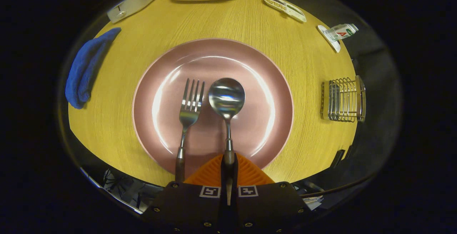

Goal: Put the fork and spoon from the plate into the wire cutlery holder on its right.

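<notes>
While the spoon (227,100) lies on the pink plate (271,84), its handle is pinched between the claw (229,166) fingers. The fork (188,109) is left just beside it, and the wire cutlery holder (343,100) is parked on the surface (121,94), well right.

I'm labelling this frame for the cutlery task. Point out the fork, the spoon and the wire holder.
fork (189,114): gripper view, on its neck below the tines.
spoon (226,97): gripper view, centre of its bowl.
wire holder (342,100): gripper view, on its wire side.
</notes>
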`<state>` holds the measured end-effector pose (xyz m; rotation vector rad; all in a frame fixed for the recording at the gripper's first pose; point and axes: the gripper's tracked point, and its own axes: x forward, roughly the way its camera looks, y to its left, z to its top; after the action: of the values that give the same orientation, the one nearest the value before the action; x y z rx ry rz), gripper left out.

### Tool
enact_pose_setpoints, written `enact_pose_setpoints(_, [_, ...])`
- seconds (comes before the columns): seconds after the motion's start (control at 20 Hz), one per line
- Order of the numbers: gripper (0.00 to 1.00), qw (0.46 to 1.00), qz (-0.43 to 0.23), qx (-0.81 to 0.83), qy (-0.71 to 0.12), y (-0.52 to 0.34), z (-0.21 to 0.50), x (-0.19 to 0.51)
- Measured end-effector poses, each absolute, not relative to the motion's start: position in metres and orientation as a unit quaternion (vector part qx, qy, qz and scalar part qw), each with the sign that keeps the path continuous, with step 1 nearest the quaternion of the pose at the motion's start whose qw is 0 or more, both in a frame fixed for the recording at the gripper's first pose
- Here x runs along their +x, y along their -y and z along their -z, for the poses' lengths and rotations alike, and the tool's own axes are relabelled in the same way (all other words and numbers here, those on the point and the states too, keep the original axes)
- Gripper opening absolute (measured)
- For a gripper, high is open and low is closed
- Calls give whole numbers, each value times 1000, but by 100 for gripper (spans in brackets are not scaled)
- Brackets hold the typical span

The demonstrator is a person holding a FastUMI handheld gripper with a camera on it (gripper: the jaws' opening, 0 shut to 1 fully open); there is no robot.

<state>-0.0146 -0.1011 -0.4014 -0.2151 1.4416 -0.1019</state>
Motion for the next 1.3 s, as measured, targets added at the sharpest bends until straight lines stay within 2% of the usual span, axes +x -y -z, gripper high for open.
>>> enact_pose_setpoints(0.65, [4,769,150,-65,-618,172,327,1])
enact_pose_setpoints(0.9, [4,763,200,-41,-613,222,309,-5])
enact_pose_setpoints(1.3, [4,747,244,-12,-619,281,298,-7])
